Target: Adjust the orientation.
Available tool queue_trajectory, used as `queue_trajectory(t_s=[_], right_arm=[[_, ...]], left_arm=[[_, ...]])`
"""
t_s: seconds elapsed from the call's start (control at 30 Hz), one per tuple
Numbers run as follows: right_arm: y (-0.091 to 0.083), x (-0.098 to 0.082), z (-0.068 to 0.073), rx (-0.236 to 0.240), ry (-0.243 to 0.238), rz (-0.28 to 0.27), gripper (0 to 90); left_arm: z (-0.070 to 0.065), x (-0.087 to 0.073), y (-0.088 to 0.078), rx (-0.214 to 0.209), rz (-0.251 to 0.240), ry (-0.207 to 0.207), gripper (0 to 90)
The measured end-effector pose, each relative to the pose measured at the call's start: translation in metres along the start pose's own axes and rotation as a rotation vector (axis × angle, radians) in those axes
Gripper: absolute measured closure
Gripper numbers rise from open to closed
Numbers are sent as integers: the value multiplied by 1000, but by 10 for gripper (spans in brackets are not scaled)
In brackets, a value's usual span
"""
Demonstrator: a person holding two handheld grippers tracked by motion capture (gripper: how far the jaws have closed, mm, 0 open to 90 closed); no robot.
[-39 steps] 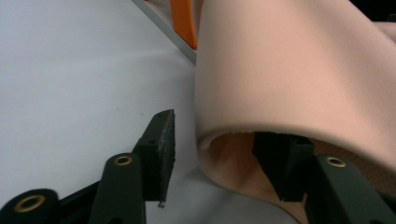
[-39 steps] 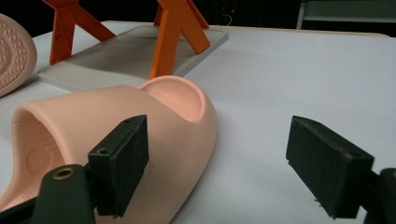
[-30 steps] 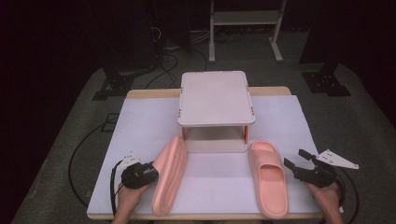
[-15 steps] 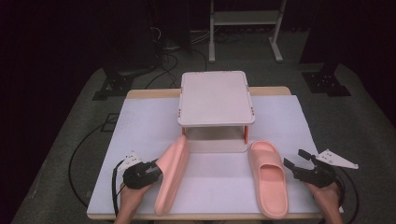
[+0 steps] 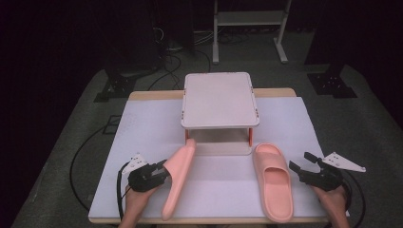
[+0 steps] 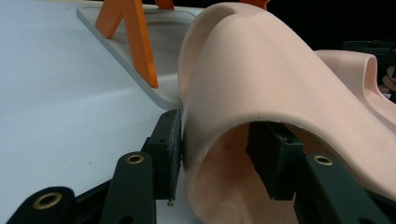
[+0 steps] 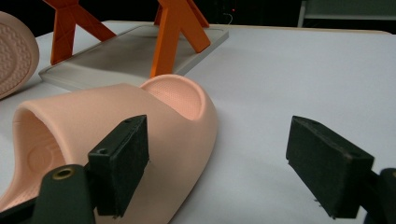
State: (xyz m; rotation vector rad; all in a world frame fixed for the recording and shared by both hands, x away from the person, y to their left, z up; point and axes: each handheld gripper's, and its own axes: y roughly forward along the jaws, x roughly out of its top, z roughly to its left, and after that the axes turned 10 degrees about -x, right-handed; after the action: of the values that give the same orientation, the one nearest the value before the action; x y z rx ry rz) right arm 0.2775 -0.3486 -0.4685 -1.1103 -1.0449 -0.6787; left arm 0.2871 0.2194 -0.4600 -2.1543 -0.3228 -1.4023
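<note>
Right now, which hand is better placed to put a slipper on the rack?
Left: the left gripper already clamps the tilted slipper near the rack. The right gripper is open beside the flat slipper.

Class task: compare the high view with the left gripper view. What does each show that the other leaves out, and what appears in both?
High view alone: the flat top of the small shelf, the whole white table, the person's hands, and the right claw open beside the flat-lying slipper.
Left gripper view alone: the left claw's pads pinching the strap of the tilted slipper, one pad outside, one under the arch.
Both: that slipper, the shelf's orange legs and its grey base.
</note>
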Motion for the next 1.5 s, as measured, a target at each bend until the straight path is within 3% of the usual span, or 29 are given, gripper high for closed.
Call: queue_trajectory(t_s=[0.27,0.47,0.7,1.1,1.37,1.5], right_arm=[[-2,0,-1,1,6,-5,207],[-4,1,-2,8,11,-19,207],[-10,1,-2,23,23,-37,200],[-22,-2,2,57,23,-58,183],[-29,-7,8,83,12,-37,178],[-29,-7,14,99,-5,-36,178]], left_arm=[[-2,1,8,-11,6,-2,540],[-5,3,18,-42,0,-14,502],[-6,1,23,-46,15,-13,421],[-17,-1,37,-71,65,47,350],[-25,-4,47,-93,124,92,335],[-26,-5,48,-95,127,101,331]])
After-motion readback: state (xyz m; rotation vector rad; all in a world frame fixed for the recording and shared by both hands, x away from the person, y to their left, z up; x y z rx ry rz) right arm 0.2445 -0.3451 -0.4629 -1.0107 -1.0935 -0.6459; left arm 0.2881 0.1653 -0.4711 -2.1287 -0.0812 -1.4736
